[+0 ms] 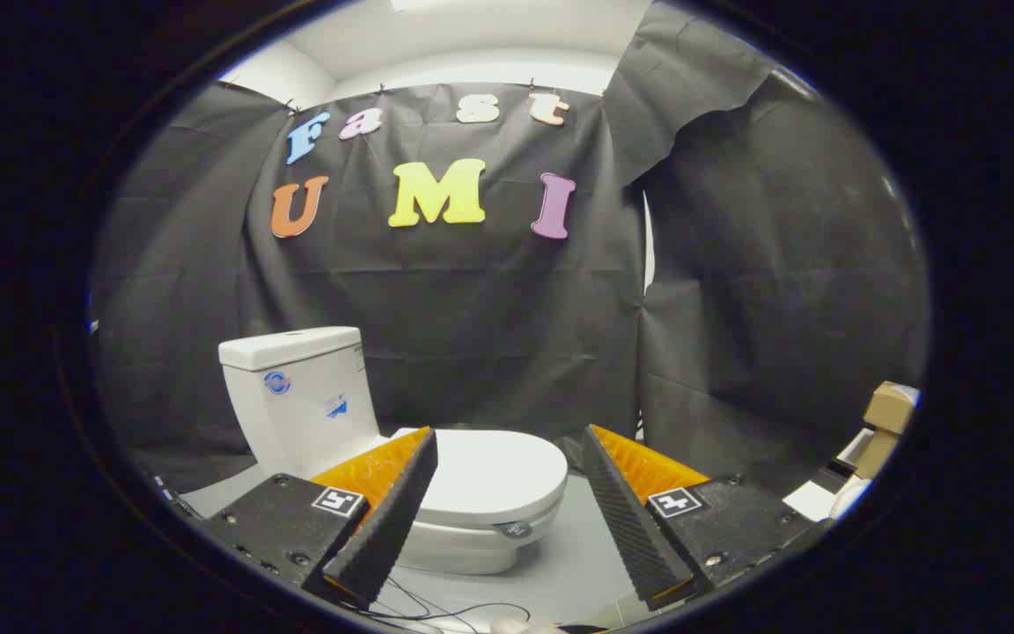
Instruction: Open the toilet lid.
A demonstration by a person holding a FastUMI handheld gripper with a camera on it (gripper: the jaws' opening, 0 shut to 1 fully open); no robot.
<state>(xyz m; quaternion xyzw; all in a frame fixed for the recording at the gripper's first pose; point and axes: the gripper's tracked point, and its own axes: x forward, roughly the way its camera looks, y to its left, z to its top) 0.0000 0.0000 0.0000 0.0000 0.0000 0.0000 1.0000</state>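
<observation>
The gripper (507,440) is held level and low with its fingers spread wide and gripping nothing, while the toilet (357,423) stands on the grey floor (577,563) just beyond them, its lid (489,475) down and partly hidden behind the left finger.
</observation>
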